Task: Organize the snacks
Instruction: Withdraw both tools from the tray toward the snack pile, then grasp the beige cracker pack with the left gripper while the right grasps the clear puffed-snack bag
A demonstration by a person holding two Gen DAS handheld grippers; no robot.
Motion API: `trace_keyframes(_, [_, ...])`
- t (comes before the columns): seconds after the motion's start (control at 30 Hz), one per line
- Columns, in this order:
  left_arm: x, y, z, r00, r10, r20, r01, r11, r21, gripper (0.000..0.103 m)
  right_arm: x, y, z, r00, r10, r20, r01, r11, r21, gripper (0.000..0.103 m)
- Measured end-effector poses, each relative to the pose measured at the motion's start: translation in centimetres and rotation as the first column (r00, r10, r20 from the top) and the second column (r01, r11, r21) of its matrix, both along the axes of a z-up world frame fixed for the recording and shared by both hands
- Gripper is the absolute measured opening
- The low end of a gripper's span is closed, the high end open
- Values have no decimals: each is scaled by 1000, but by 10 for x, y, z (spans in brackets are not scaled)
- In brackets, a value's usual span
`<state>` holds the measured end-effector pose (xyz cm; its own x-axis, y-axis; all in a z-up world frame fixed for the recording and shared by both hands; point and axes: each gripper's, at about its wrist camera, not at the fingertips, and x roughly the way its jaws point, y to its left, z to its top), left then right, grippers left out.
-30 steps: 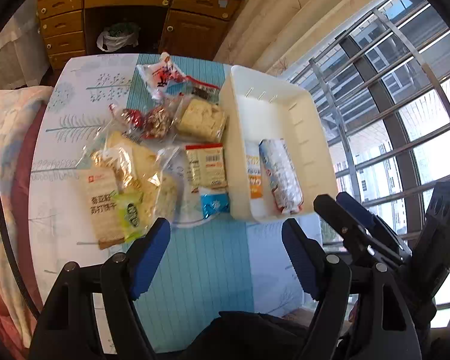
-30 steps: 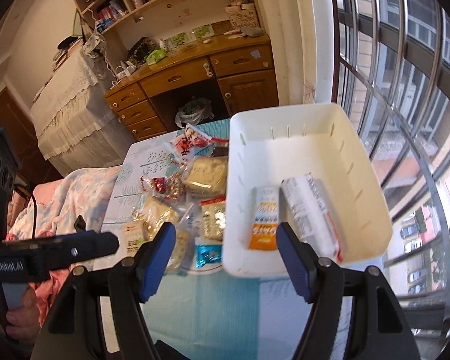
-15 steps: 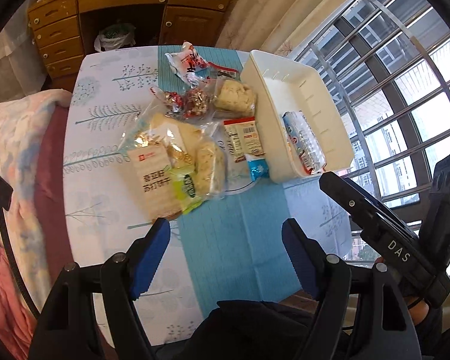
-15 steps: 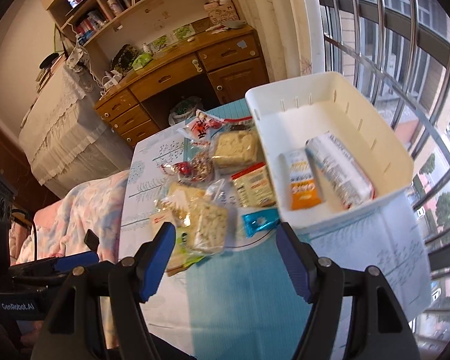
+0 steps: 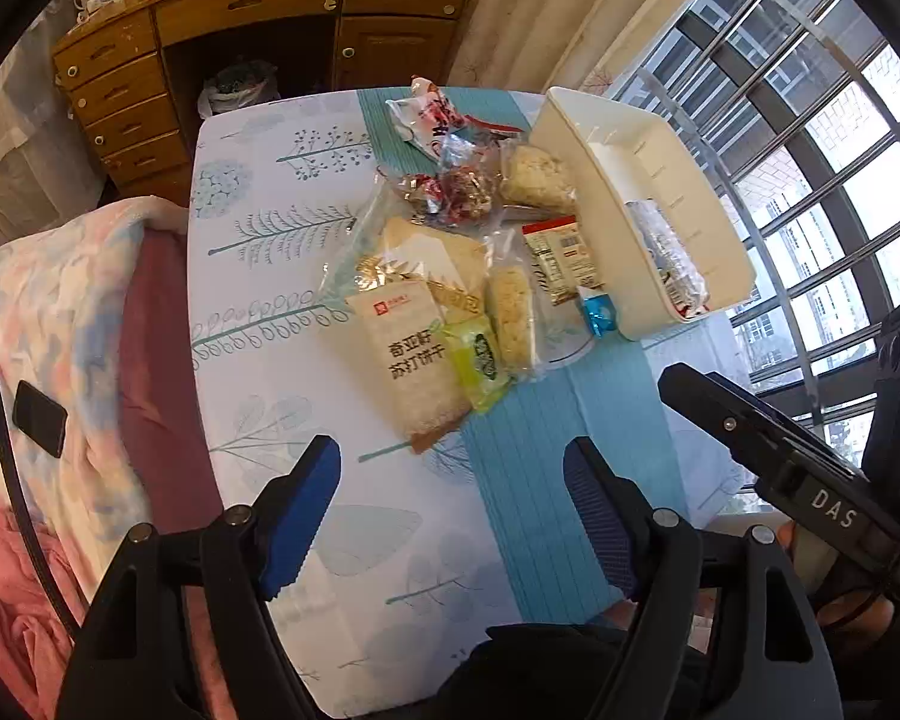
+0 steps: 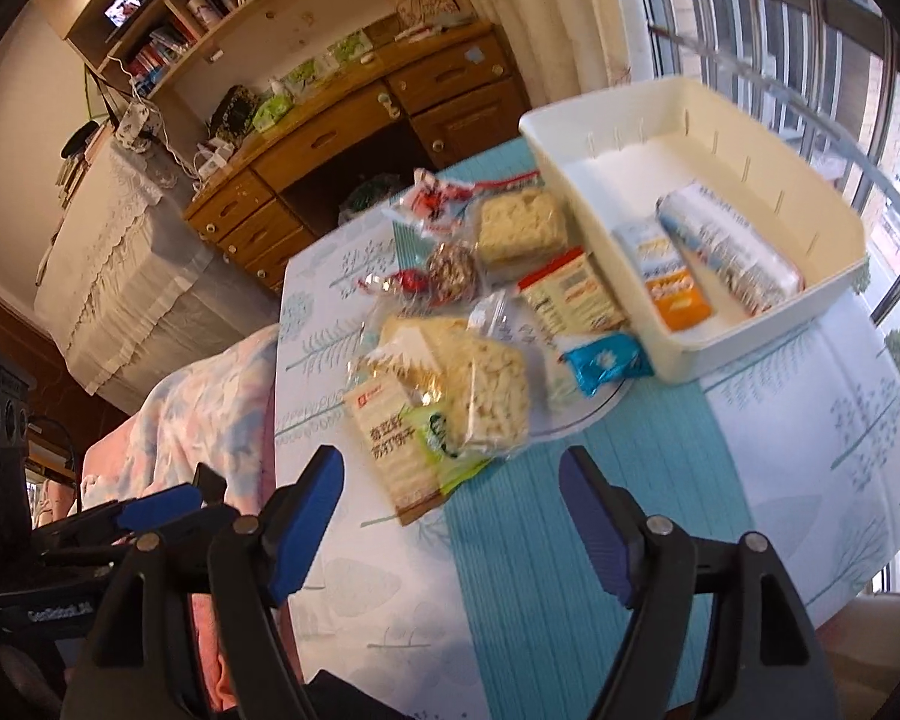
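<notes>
Snacks (image 6: pixel 444 384) lie heaped on the table (image 5: pixel 258 300) just left of the bin (image 6: pixel 768 324), which already holds two packs (maybe more; the left view hides its floor). We have pulled both grippers back: left gripper (image 5: pixel 450 510) and right gripper (image 6: pixel 450 510) hang spread wide, empty, so another pick comes next.

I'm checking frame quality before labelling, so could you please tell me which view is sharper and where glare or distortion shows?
Left wrist view: sharp, the Chinese print on the pale cracker packet is readable; window panes blown out bright; fisheye bends the window bars. Right wrist view: motion-blurred, text on the orange-and-white packet in the white plastic bin smears; wooden desk curves.
</notes>
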<state>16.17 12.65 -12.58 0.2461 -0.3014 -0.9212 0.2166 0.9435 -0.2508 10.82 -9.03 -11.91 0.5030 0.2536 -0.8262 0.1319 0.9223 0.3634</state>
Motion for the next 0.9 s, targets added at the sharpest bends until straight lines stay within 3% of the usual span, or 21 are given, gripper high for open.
trace_keyframes(0.33, [37,3,-52,997,36,-70,-34,999,36,76,30,5,-40,997,5,-83,-2,999,37,76])
trace_keyframes(0.6, [80,-4,-103,984,116,-135,-116,993,14,76,58,9,-91,985,48,-166,-42,998,39,76])
trace_keyframes(0.9, [105,-8,-144,941,252,-224,-253,967,25,76,74,9,-123,985,38,-166,-32,999,41,76])
